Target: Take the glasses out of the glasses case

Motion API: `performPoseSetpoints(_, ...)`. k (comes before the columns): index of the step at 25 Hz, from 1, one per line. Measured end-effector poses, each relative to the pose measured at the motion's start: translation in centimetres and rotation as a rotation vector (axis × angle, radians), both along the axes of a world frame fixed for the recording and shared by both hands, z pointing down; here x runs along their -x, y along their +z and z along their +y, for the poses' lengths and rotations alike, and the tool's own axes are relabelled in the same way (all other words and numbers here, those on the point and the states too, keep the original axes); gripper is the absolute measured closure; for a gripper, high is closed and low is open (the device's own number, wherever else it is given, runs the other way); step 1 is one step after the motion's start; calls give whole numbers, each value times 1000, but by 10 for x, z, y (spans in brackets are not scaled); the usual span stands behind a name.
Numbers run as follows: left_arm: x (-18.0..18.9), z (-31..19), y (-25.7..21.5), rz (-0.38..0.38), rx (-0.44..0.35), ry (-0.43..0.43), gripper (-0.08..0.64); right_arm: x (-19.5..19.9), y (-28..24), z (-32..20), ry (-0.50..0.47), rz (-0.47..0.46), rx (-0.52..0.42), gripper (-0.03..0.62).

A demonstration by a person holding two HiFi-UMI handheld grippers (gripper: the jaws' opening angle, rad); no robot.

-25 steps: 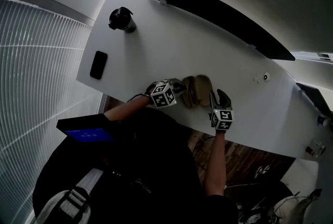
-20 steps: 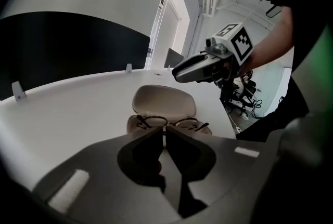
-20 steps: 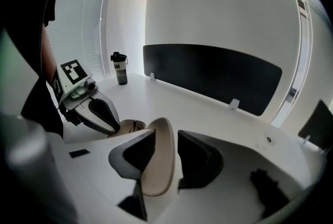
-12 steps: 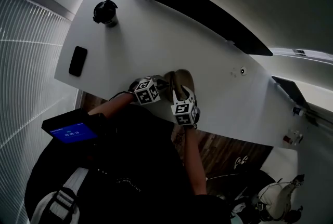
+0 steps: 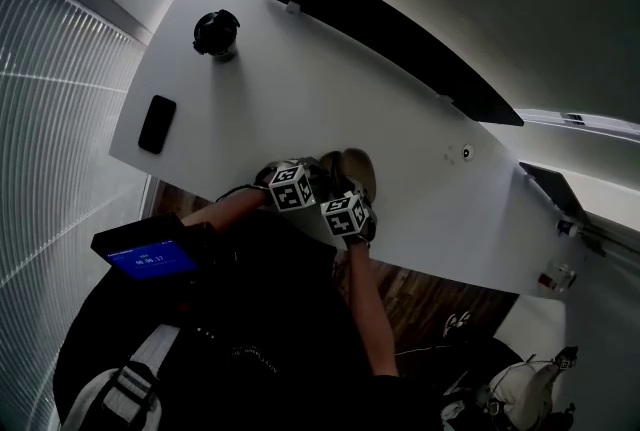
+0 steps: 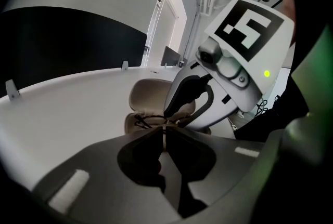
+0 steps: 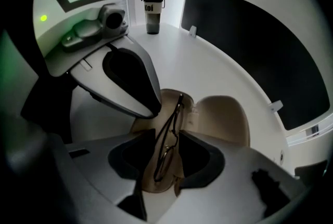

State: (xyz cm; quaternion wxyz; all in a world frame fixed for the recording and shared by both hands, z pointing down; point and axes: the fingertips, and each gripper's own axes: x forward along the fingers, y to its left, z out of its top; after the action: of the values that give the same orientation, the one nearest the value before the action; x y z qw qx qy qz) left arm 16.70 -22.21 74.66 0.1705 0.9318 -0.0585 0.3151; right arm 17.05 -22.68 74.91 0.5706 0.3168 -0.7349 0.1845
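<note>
Right gripper view: my right gripper (image 7: 166,133) has its fingers grasping the thin dark wire-framed glasses (image 7: 176,110) inside the open tan clamshell case (image 7: 223,114), my left gripper (image 6: 164,132) clenched on its rim, likely as anchor.

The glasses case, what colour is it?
The glasses case is beige; the right gripper view shows it best.
</note>
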Motion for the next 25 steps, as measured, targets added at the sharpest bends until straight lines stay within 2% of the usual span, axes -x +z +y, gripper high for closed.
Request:
performPoseSetpoints(6,-6,3,-1,-6,6,22,535,-7,8,2,28,22,26,451)
performPoseSetpoints(12,-3,7,2,-16,15,29,535,-3,9,4,32,-10,38,453)
performPoseSetpoints(16,-1,7,5,-23,4,36,540,1,11,2,25,10,15,453)
performPoseSetpoints(25,0,8,9,-33,-8,42,543,1,13,3,83,-36,-14,477)
